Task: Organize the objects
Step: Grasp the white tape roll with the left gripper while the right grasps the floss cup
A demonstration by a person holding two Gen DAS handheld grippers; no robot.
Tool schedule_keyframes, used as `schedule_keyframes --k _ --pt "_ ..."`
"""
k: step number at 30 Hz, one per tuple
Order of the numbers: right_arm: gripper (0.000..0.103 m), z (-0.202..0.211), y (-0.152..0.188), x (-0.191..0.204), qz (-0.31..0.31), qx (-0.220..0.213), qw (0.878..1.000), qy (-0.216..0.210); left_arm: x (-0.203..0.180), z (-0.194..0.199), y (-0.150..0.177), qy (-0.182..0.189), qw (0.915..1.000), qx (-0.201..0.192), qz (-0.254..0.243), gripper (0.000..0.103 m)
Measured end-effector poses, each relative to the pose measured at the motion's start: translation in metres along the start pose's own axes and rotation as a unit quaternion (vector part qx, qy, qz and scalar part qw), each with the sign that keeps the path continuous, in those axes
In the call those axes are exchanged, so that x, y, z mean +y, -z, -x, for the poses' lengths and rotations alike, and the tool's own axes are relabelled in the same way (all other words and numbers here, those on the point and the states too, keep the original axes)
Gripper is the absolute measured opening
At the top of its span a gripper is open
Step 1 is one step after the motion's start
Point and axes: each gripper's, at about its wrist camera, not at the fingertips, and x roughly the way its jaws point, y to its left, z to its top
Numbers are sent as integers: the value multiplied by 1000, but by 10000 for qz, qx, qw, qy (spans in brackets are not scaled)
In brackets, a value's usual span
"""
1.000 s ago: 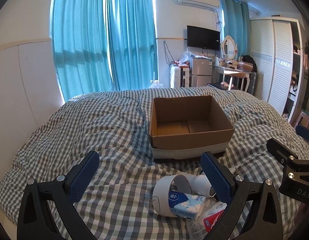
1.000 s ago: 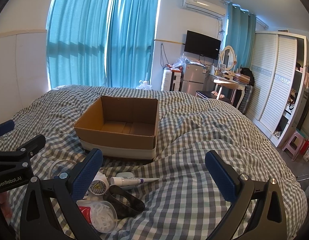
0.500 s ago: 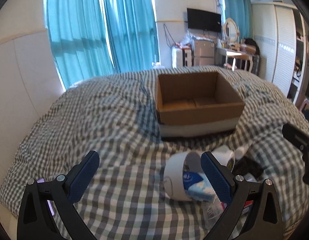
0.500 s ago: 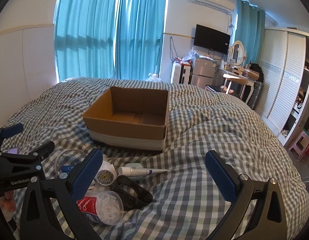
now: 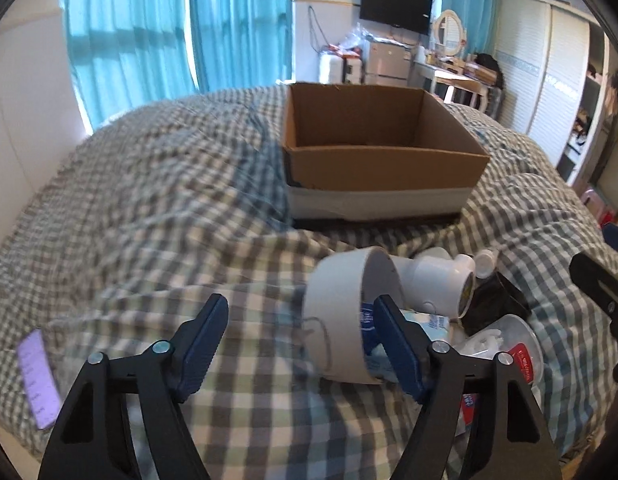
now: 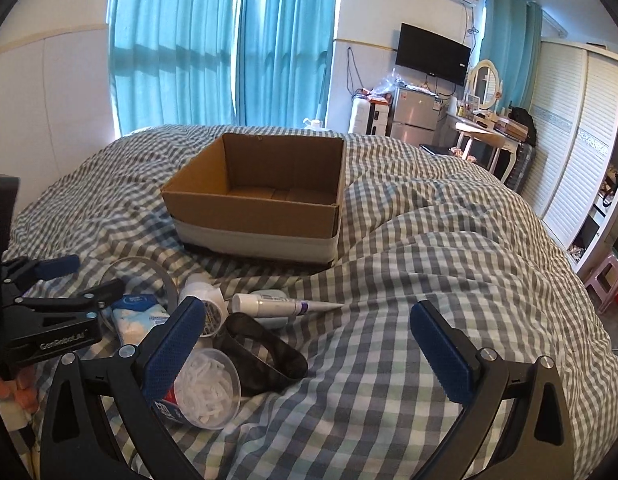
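Brown open cardboard box sits empty on the checked bed; left gripper closing around white cup, right gripper wide apart.

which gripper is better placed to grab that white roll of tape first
Left. The left gripper is closing with its right finger already inside the white tape roll, whose wall sits between the jaws. The right gripper is open over bare blanket, away from the roll.
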Motion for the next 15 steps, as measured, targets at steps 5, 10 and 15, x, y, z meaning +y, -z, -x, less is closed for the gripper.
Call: schedule_keyframes --k 5,10,15 --pt "103 3 4 8 127 114 9998 -129 -4 -9 0 90 9999 132 -31 26" --pt "103 8 12 24 266 251 9976 -596 -3 1 -1 -38 10000 -37 -75 20" --pt "103 -8 23 38 337 572 9945 -814 4 22 -6 -235 9992 -318 -62 19"
